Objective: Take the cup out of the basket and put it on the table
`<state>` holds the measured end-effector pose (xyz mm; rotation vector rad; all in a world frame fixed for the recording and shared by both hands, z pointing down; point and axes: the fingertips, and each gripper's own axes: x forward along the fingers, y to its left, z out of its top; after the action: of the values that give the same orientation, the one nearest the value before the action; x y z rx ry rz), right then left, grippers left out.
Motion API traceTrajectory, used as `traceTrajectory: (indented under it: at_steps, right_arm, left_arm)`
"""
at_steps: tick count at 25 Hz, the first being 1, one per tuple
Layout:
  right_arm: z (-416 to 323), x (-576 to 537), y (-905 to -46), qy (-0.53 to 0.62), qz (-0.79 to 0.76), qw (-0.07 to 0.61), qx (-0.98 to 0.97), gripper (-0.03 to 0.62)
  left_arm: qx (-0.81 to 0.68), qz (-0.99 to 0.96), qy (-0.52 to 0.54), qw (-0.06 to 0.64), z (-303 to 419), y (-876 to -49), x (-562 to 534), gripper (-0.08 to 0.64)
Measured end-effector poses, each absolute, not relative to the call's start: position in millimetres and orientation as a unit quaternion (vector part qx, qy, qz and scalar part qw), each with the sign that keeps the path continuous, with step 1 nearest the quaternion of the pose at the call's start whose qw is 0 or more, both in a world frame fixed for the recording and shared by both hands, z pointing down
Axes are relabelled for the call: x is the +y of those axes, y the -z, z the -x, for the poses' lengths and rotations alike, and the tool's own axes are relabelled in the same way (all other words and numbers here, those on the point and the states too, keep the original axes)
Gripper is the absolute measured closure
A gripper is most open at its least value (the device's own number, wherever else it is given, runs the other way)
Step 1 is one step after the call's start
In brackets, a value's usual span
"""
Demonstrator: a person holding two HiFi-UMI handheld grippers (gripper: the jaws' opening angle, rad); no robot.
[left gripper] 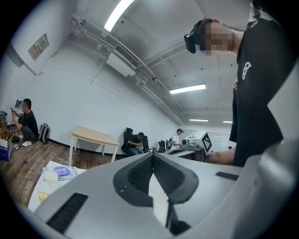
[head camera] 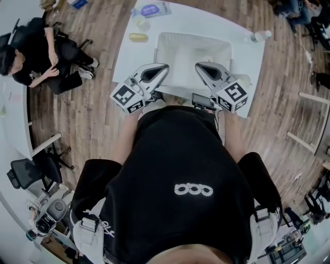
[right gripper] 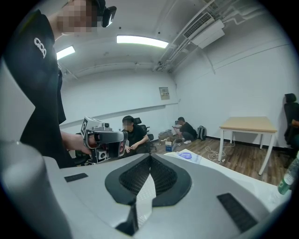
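White table (head camera: 130, 63) on wood floor (head camera: 82, 108), white basket (head camera: 191, 59) at centre, blue-labelled pack (head camera: 150, 10) at 11 o'clock, yellow item (head camera: 138, 37) at 10, bottle (head camera: 259, 35) at 2.

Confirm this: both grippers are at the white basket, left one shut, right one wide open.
Wrong on the right gripper: the right gripper view shows its jaws together, empty. The left gripper is shut, and both are at the white basket.

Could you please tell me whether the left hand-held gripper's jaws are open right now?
No, the left hand-held gripper has its jaws pressed together with nothing between them.
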<state>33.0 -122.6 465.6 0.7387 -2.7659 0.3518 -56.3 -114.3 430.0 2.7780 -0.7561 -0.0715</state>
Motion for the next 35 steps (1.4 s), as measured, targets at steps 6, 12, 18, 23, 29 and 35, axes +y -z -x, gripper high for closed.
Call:
traceTrajectory:
  at_steps: [6,12,18,23,29,35]
  right_arm:
    - [-33.2,-118.4,-471.7,-0.129,-0.25,0.126,-0.951,0.568]
    - [-42.5,-113.6,-475.2,-0.134,-0.26,0.12,-0.949,0.568]
    - [-60.4,-107.8,-481.5,-0.145,-0.276,0.105,-0.944,0.568]
    - [-83.6,-106.7,-487.5,-0.165,-0.311,0.096,-0.931,0.568]
    - [-110.4,-99.8,-490.3,-0.173,-0.345,0.085,-0.918,0.568]
    - [-139.6,-94.3,-492.2,-0.174,-0.387,0.079,-0.902,0.568]
  left_arm:
    - [-0.26,-0.959,0.002,0.111,51.0,-439.1,-114.6,0.552]
    - [-0.26,-0.956,0.016,0.133,44.4,-435.2,-118.0,0.552]
    - [-0.239,-0.962,0.006,0.133,23.9,-437.3,-121.8,0.552]
    - [-0.211,-0.969,-0.017,0.125,-0.4,-445.4,-131.1,0.552]
    - [-0.172,-0.972,-0.107,0.117,-31.7,-487.4,-156.4,0.551]
    - [-0.104,-0.966,-0.201,0.122,-73.5,-546.9,-176.7,0.551]
